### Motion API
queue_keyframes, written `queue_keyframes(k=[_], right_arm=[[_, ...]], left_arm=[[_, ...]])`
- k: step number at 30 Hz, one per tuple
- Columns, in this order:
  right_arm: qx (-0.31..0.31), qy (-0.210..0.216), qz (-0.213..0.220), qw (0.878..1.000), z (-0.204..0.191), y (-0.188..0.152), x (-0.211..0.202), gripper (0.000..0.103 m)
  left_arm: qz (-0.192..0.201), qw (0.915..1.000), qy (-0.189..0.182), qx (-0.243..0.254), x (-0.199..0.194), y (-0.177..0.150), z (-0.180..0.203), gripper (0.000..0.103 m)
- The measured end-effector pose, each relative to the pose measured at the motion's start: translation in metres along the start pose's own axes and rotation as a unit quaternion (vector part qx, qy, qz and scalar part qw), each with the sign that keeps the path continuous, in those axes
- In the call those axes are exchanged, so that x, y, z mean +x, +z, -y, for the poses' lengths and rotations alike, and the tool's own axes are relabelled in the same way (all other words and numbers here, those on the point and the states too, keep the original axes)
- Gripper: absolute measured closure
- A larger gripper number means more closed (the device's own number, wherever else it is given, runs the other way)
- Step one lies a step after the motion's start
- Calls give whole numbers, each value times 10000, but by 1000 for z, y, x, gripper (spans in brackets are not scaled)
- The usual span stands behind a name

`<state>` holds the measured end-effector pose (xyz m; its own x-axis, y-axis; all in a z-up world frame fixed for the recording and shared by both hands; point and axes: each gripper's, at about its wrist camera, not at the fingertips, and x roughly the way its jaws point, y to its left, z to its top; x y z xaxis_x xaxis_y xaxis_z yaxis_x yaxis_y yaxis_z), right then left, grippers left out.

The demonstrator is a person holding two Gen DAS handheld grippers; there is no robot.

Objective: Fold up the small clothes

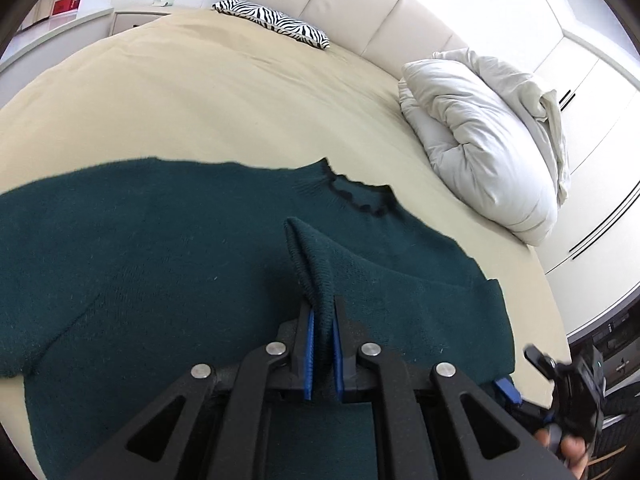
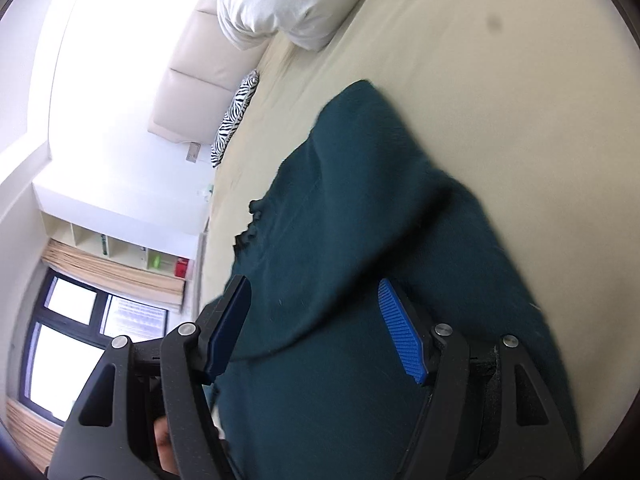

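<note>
A dark green knit sweater (image 1: 160,248) lies spread on the beige bed, its frilled collar (image 1: 356,196) toward the headboard. My left gripper (image 1: 323,312) is shut on the ribbed cuff of a sleeve (image 1: 312,256) and holds it over the sweater's body. In the right wrist view the sweater (image 2: 360,220) lies under my right gripper (image 2: 316,296), which is open with its blue pads (image 2: 400,328) wide apart above the fabric. The right gripper also shows at the lower right of the left wrist view (image 1: 568,384).
A white folded duvet (image 1: 480,136) lies at the right side of the bed. A zebra-print pillow (image 1: 276,22) sits by the cream headboard (image 1: 360,4). The beige sheet (image 1: 200,100) stretches beyond the sweater. A window and shelves (image 2: 120,252) are off the bed's side.
</note>
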<state>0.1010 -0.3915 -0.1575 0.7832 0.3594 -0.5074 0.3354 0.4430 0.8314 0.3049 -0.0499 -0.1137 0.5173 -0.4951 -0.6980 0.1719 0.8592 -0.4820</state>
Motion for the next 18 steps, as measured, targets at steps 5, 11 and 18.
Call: queue_keyframes(k=[5, 11, 18], right_arm=[[398, -111, 322, 9986, 8, 24, 7, 39], [959, 137, 780, 9922, 48, 39, -20, 58], [206, -162, 288, 9992, 24, 28, -34, 57]], left_arm=[[55, 9999, 76, -74, 2, -4, -12, 95], [34, 9999, 137, -13, 12, -10, -17, 95], [83, 9999, 91, 44, 12, -16, -22, 95]])
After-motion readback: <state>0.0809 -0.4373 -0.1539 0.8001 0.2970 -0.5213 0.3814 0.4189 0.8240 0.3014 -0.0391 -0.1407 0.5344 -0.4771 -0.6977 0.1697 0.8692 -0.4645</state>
